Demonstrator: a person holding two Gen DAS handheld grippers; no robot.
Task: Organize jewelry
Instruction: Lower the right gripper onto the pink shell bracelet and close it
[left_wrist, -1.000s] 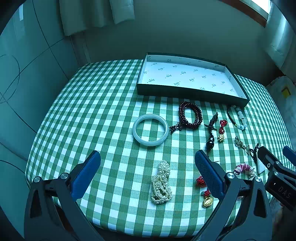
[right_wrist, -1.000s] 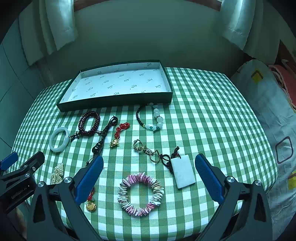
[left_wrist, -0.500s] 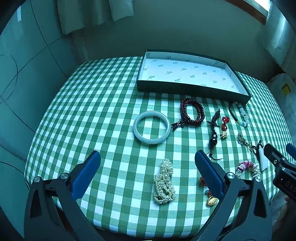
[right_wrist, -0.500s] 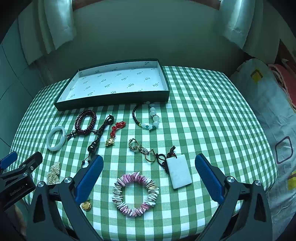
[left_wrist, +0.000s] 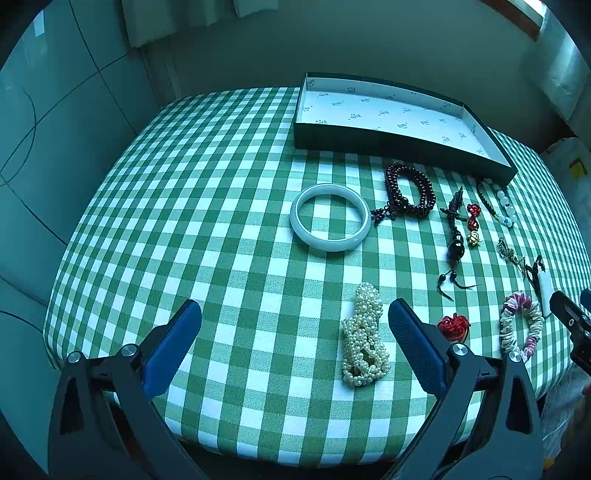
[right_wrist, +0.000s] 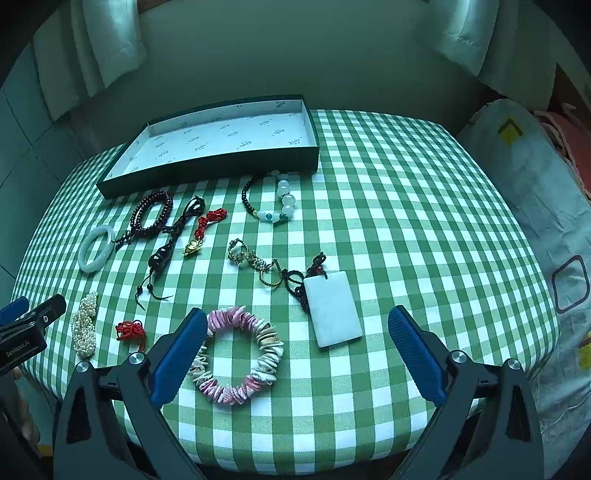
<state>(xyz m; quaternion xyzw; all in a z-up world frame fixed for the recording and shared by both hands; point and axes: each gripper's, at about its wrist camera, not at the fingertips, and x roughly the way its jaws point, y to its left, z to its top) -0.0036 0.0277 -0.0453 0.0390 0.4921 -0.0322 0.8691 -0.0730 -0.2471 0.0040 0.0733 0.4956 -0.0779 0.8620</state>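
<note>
- The jewelry lies loose on the checked cloth of the desk, in front of a shallow dark box with a white printed lining; nothing is in the box yet.
- Shell bracelet: nearest the right claw, with that claw's left finger just over its edge. Expect it to be light, floppy and brittle at the chips. Pinch across one side of the band, not across the whole ring.
- White flat pendant: probably stiff, smooth and slippery, and it lies flat on the cloth. Take hold of the dark cord at its top end instead.
- Pearl strand: bunched in a heap, between the fingers of the left claw, toward the right one. It will likely sag and trail; grip the thick middle of the heap.
- White bangle: rigid, smooth, likely breakable. Close on one side of the rim, one finger inside the ring.
- Dark bead bracelet and the corded charms beside it are soft; lift them by the bead coils.
- Both claws are released, spread wide, grasping nothing.
</note>
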